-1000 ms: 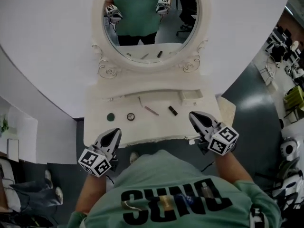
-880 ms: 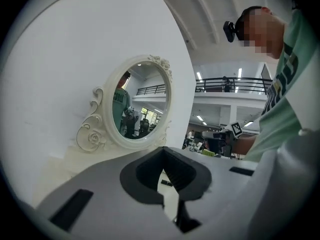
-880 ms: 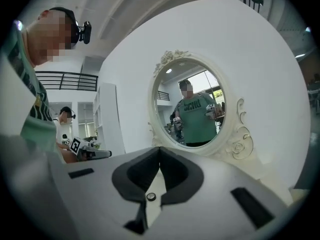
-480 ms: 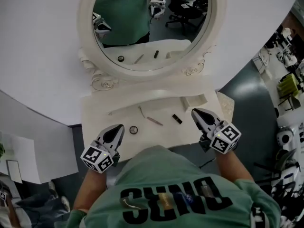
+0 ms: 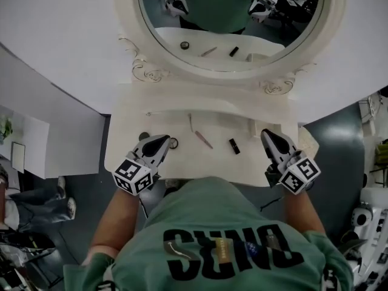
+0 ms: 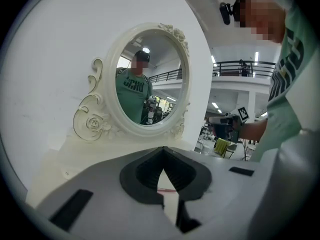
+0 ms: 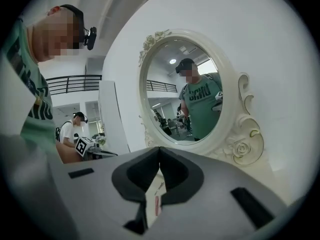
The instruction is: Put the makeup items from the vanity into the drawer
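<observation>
In the head view, a round compact (image 5: pixel 173 142), a slim pencil (image 5: pixel 204 140) and a dark lipstick (image 5: pixel 234 146) lie on the vanity surface (image 5: pixel 124 150) between the left gripper (image 5: pixel 162 140) and the right gripper (image 5: pixel 267 134). They look light, stiff and probably slippery, best pinched mid-length. The left gripper view shows its jaws closed on nothing, and the right gripper view shows the same.

- Mirror (image 5: pixel 230 17) stands at back of vanity top (image 5: pixel 124 132), vs. the wall.
- On the top, L to R in a loose row: small round item (image 5: pixel 144 136), compact (image 5: pixel 173 142), pencil (image 5: pixel 204 139), lipstick (image 5: pixel 234 146).
- Thin stick (image 5: pixel 190 122) lies behind the row, btwn compact & pencil.
- Left gripper (image 5: pixel 162 139) over front-L edge, tips btwn round item & compact, just beside both.
- Right gripper (image 5: pixel 267 135) over front-R edge, R of lipstick, apart from it.
</observation>
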